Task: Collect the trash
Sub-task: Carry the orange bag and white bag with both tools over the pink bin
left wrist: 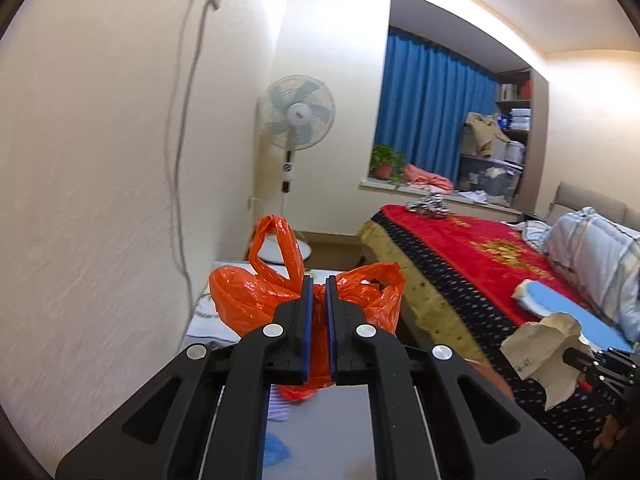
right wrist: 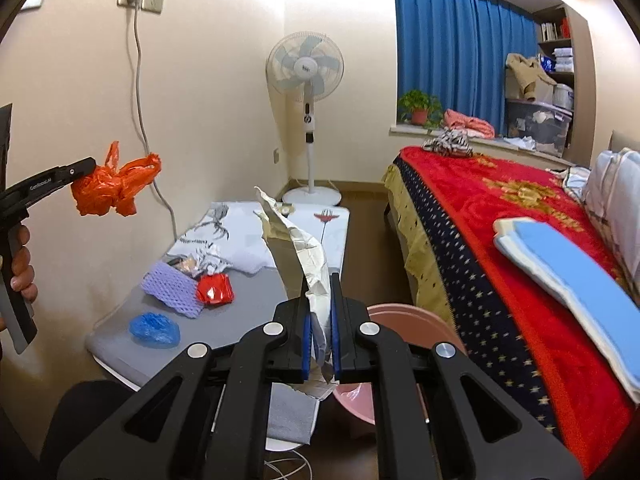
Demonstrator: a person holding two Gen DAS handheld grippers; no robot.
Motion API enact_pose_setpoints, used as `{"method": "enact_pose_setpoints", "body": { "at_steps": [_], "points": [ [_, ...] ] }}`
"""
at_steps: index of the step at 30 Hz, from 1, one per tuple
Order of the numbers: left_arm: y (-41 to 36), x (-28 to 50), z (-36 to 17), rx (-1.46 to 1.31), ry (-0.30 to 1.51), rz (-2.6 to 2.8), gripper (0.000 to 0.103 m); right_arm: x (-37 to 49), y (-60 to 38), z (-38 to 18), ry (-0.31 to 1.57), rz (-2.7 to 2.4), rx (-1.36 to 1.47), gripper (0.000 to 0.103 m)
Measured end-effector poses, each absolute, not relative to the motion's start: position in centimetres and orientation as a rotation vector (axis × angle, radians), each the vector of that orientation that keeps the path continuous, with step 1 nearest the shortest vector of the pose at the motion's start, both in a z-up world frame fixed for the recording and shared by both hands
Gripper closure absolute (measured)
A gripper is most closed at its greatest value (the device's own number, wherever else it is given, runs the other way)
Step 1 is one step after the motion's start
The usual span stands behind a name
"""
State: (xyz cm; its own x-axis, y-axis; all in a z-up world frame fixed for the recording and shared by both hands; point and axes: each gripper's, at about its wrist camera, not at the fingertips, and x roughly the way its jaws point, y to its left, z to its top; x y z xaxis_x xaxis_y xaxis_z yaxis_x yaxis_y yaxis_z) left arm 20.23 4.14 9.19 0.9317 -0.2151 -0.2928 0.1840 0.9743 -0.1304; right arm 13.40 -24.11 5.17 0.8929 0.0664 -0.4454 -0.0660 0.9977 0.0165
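Bedroom; both hand-held grippers (left wrist: 319, 280) (right wrist: 320, 276) raised, clamped.

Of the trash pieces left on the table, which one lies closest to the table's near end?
The blue crumpled plastic piece. It sits alone at the near end, while the purple foam net and red wrapper lie farther back.

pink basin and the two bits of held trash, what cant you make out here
- Pink basin, right wrist view: the right claw and bed cover most of it, so its contents are hidden.
- Crumpled paper wrapper: any print is too creased to read.
- Orange plastic bag, left wrist view: the left claw covers its middle; whether anything is inside cannot be told.
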Motion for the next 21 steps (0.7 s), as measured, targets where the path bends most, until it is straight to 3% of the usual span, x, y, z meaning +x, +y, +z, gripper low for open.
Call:
{"method": "enact_pose_setpoints", "body": {
  "at_steps": [21],
  "points": [
    [-9.6, 21.4, 6.1, 0.019, 0.407, -0.432, 0.097, 14.2, -29.7, 4.5, 0.461, 0.010, 0.030, 0.095]
  ]
}}
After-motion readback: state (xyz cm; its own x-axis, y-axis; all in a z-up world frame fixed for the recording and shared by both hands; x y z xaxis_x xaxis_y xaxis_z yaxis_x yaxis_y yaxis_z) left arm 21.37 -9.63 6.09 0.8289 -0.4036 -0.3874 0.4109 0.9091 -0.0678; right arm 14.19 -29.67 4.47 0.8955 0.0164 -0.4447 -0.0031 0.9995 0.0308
